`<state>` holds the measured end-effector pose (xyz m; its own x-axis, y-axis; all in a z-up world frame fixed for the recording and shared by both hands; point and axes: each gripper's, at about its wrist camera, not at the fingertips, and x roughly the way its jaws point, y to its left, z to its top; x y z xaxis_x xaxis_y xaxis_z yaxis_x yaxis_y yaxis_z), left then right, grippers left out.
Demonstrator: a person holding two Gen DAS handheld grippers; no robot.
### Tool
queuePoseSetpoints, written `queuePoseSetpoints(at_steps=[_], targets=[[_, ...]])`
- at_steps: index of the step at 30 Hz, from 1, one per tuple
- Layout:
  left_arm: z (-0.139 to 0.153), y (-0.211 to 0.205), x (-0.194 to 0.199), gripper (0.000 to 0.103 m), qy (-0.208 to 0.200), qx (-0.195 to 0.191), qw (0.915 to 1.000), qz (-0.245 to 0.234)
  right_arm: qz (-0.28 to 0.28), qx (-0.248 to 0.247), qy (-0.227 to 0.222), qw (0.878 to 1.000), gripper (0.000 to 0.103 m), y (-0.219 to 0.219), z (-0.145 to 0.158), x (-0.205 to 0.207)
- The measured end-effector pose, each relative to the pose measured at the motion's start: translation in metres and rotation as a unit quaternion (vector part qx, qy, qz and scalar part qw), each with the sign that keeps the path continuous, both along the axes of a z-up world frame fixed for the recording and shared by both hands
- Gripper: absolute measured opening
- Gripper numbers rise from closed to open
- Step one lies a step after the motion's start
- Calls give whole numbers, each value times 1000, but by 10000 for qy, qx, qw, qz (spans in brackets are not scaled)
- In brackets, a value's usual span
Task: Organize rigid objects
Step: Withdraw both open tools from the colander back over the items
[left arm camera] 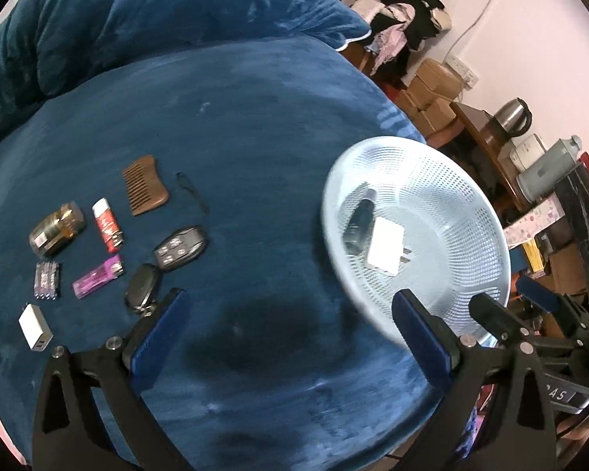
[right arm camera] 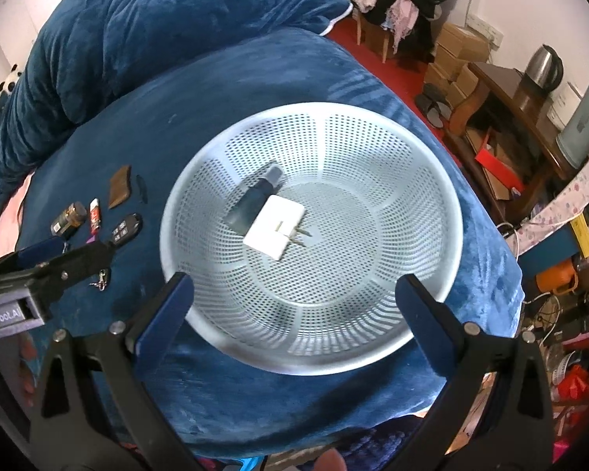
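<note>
Both views are lit by soft, even indoor light with a cool bluish cast. The pale pink wall [left arm camera: 538, 39] at the upper right is the brightest area. A dark, diffuse shadow lies on the plush dark-blue blanket [left arm camera: 255, 137] near its front edge. The round pale-blue perforated plastic basket [right arm camera: 432, 180] has a motion-smeared rim. Fisheye distortion bends the edges, and the corners are black.

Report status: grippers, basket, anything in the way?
Left gripper and right gripper open, empty. Basket holds charger and dark bottle. Nothing blocking.
</note>
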<state>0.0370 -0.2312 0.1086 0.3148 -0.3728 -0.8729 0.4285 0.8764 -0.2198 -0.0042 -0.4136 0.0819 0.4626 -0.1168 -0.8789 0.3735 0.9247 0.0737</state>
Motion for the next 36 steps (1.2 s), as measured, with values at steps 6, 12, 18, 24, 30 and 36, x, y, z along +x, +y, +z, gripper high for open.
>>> queuePoseSetpoints(at_steps=[6,12,18,24,30,36], targets=[[-7,39,8,103,66,-80,9995,301,188,-72,30,9998,103,22,0,14],[-16,72,15,103,66,-46,9983,576,454,-125,83,9989,103,50,-4,31],[-28,109,23,103,121,-1,9964,835,702,-148,181,9973,103,77,-9,49],[-41,145,30,103,228,27,9935,1119,960,-152,261,9949,103,105,-18,67],[-55,185,32,103,327,64,9891,1437,1223,-118,318,9919,103,132,-28,82],[-72,225,32,103,449,126,9832,1768,1419,-71,398,9891,103,153,-38,89]])
